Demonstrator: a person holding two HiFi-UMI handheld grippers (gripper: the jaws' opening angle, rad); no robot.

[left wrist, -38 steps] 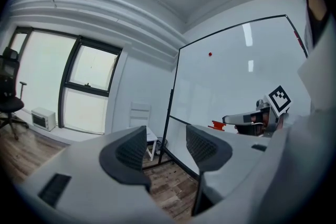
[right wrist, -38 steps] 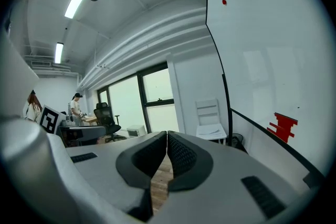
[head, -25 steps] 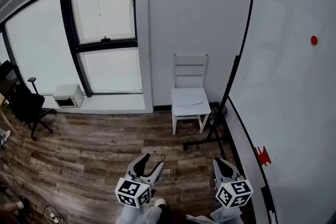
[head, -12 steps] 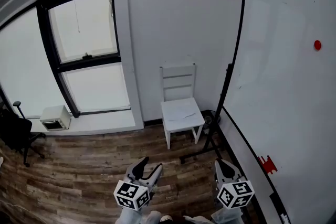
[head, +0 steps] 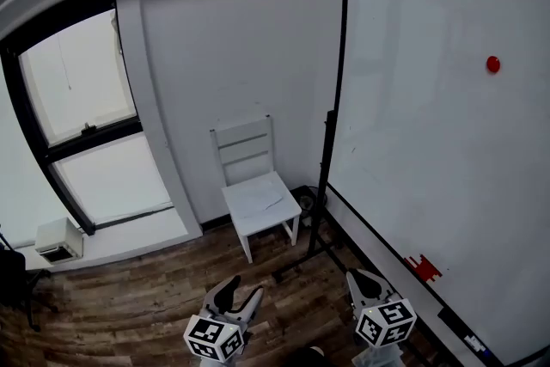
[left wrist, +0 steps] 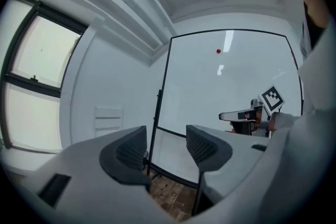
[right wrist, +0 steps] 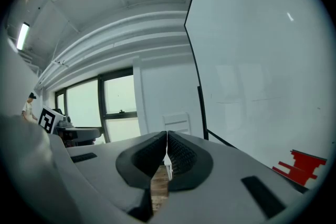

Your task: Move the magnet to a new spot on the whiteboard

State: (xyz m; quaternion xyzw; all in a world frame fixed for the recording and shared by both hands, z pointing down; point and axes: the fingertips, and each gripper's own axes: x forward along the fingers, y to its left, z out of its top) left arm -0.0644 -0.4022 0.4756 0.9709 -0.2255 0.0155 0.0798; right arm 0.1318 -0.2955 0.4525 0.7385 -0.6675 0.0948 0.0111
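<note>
Held low, my left hand-held gripper (head: 241, 288) has its jaws apart with nothing between them. My right hand-held gripper (head: 363, 278) is pressed closed and empty. The whiteboard (head: 430, 168) stands at my right, with a white chair (head: 253, 198) beside its frame. The red magnet (head: 492, 64) sits high on the board, well apart from both.

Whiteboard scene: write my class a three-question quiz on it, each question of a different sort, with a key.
1. True or false: the red magnet sits high on the whiteboard, held by neither gripper.
2. Which gripper has its jaws together? A. left gripper B. right gripper C. both
3. Fill in: the white ___ stands against the wall, left of the whiteboard's stand.

Key: 1. True. 2. B; the left gripper's jaws stand apart with nothing between them. 3. chair.
</note>
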